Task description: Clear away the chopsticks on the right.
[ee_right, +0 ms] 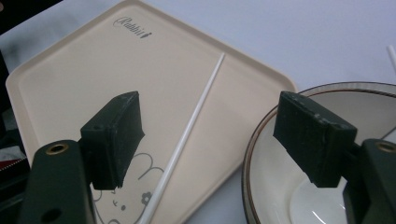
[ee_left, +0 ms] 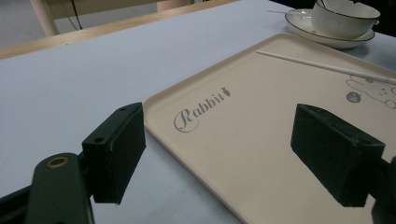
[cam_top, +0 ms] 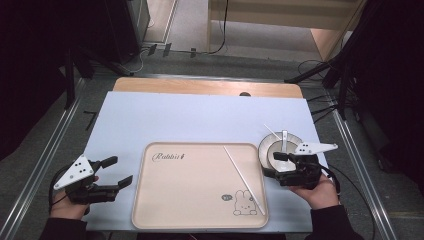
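A cream tray (cam_top: 190, 195) printed with "Rabbit" and a bunny lies at the table's front middle. One white chopstick (cam_top: 244, 180) rests slantwise on its right half. Just right of the tray stands a white bowl (cam_top: 276, 150) on a plate, with a white spoon (cam_top: 284, 138) in it and a second chopstick (cam_top: 272, 131) across its far rim. My left gripper (cam_top: 120, 170) is open beside the tray's left edge (ee_left: 161, 128), holding nothing. My right gripper (cam_top: 272, 165) is open too, one jaw over the bowl's rim (ee_right: 254, 149) and the other over the tray near the chopstick (ee_right: 187, 135).
A pale mat (cam_top: 200, 120) covers the wooden table (cam_top: 207, 87), bare behind the tray. Metal rails (cam_top: 47, 160) run along both sides of the table. Cables and stand legs lie on the floor beyond the far edge.
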A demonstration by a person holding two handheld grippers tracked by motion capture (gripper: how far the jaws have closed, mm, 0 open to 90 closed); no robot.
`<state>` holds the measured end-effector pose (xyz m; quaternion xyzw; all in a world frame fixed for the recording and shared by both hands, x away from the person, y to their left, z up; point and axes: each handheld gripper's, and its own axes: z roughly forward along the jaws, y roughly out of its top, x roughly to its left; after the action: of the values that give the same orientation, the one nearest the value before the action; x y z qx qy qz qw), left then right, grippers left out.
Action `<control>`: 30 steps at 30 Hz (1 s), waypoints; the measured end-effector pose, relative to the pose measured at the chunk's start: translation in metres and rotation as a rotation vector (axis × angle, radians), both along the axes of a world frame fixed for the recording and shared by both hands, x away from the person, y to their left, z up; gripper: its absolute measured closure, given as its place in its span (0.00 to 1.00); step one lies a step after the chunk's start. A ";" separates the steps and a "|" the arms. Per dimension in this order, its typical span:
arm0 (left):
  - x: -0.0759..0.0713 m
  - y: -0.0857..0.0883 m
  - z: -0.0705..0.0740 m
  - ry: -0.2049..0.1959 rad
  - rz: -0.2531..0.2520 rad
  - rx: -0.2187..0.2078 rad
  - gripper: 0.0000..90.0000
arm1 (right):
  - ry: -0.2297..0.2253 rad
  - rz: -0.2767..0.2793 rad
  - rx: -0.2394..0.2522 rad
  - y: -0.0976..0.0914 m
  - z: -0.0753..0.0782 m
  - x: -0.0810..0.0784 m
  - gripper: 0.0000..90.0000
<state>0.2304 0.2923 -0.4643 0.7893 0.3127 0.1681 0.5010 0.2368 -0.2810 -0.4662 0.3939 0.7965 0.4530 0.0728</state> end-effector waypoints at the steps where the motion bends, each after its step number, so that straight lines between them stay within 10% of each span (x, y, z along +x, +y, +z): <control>1: 0.000 0.000 0.000 0.000 0.000 -0.003 0.21 | -0.013 0.008 0.004 -0.003 0.001 -0.001 0.24; 30: -0.001 -0.001 0.000 0.004 -0.003 0.014 0.21 | -0.032 -0.240 -0.007 -0.100 0.006 -0.002 0.43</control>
<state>0.2295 0.2913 -0.4647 0.7936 0.3115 0.1680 0.4949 0.2348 -0.3807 -0.4604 0.4791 0.7437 0.4445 0.1404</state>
